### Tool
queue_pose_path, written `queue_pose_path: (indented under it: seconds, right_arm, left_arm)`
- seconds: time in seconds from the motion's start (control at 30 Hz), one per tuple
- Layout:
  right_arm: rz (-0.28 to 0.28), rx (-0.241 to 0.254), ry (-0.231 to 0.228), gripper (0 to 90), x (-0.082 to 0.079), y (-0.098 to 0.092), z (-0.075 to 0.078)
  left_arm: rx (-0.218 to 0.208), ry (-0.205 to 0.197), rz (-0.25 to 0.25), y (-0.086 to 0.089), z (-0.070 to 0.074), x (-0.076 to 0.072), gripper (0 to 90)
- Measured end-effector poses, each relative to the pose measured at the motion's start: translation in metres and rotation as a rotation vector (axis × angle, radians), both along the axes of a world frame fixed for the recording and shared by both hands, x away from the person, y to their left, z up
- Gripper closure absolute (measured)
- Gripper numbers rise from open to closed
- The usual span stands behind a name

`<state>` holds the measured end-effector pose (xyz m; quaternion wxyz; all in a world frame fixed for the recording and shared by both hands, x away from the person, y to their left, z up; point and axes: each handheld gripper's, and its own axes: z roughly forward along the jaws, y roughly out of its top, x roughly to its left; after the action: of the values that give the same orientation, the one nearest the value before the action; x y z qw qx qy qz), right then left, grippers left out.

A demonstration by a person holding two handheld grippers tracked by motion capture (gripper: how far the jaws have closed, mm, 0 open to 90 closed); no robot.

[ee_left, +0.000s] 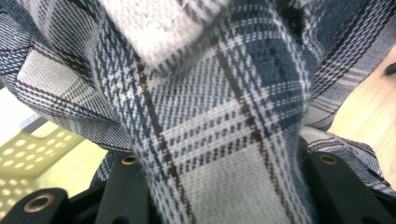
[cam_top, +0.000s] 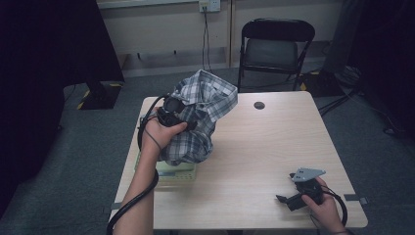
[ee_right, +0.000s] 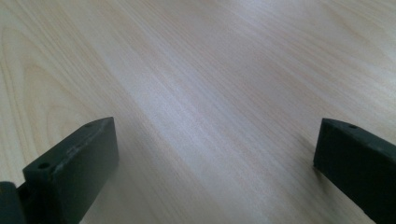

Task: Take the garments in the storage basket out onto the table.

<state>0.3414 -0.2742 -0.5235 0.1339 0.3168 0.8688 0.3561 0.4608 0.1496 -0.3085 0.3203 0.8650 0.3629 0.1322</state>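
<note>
Fabric could slip: my left tool pinches one shirt fold, its bulk dangling below; right tool idles spread.

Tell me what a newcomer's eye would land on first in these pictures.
First, the blue-and-white plaid shirt, bunched and lifted above the table's left side, clamped in the left gripper. Beneath it, at the table's left edge, sits a pale yellow-green basket. The right gripper rests near the front right corner, jaws wide apart over bare wood.
</note>
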Motion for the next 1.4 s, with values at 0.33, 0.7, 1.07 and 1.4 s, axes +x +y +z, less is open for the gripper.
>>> queue_pose_path:
  seconds: [0.33,0.7,1.07,1.4]
  right_arm:
    - [0.0,0.0,-0.001,0.0,0.0,0.0,0.0]
    - [0.0,0.0,-0.001,0.0,0.0,0.0,0.0]
    - [0.0,0.0,-0.001,0.0,0.0,0.0,0.0]
    - [0.0,0.0,-0.001,0.0,0.0,0.0,0.0]
  left_arm:
    - [-0.006,-0.015,-0.046,-0.021,0.017,-0.002,52.8]
    - [-0.003,-0.019,-0.079,-0.046,0.037,-0.003,52.8]
    - [-0.005,-0.03,-0.115,-0.065,0.058,-0.006,52.6]
    - [-0.003,-0.035,-0.152,-0.087,0.056,-0.006,52.8]
